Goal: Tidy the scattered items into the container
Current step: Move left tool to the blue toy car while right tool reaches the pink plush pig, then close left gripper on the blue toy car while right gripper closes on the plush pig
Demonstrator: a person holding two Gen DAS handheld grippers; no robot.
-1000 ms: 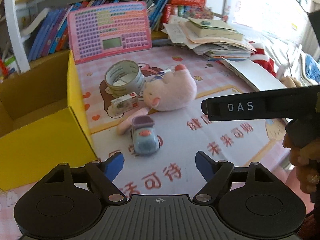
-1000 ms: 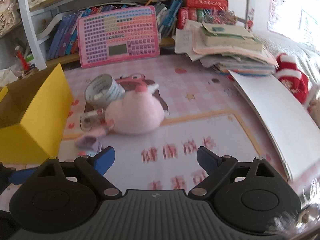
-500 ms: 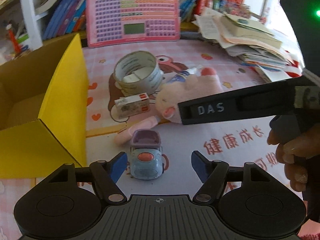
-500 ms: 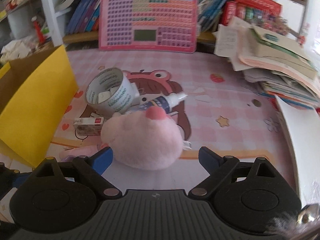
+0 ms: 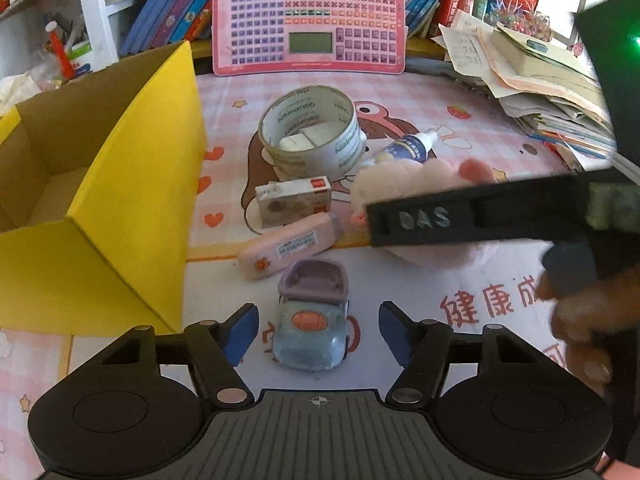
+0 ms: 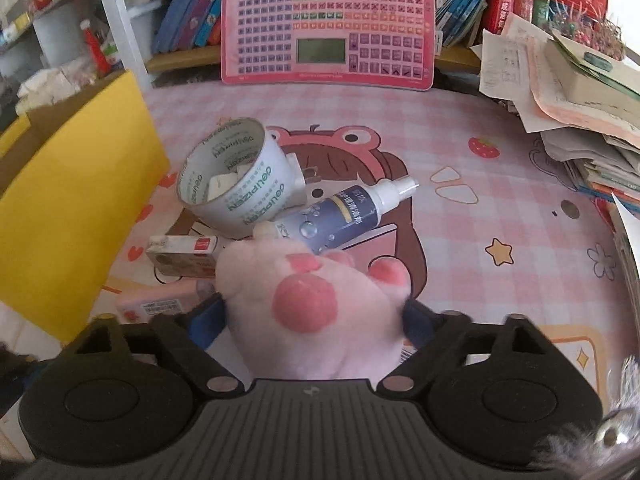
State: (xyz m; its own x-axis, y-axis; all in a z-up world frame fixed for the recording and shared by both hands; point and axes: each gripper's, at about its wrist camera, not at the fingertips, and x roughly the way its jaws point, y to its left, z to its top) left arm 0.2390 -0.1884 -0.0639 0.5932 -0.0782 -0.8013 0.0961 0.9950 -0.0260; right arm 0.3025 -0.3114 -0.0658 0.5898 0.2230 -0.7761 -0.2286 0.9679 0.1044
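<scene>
Clearly the pink plush pig (image 6: 316,320) is light and squashy, best pinched across its round body, where the right hand-held gripper (image 6: 314,316) brackets it, fingers against both flanks but not visibly squeezing. It lies just right of the yellow box (image 5: 120,216), long axis running away from the box, snout toward it. The left hand-held gripper (image 5: 318,330) is spread around the toy car (image 5: 310,324).

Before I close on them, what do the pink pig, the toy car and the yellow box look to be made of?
Pink pig: soft plush, with a fuzzy matte nap and blurred edges. Toy car: probably hard plastic, with smooth moulded pastel panels and a slight sheen. Yellow box: cardboard, with a yellow matte outside, a raw brown inside and creased fold lines.
</scene>
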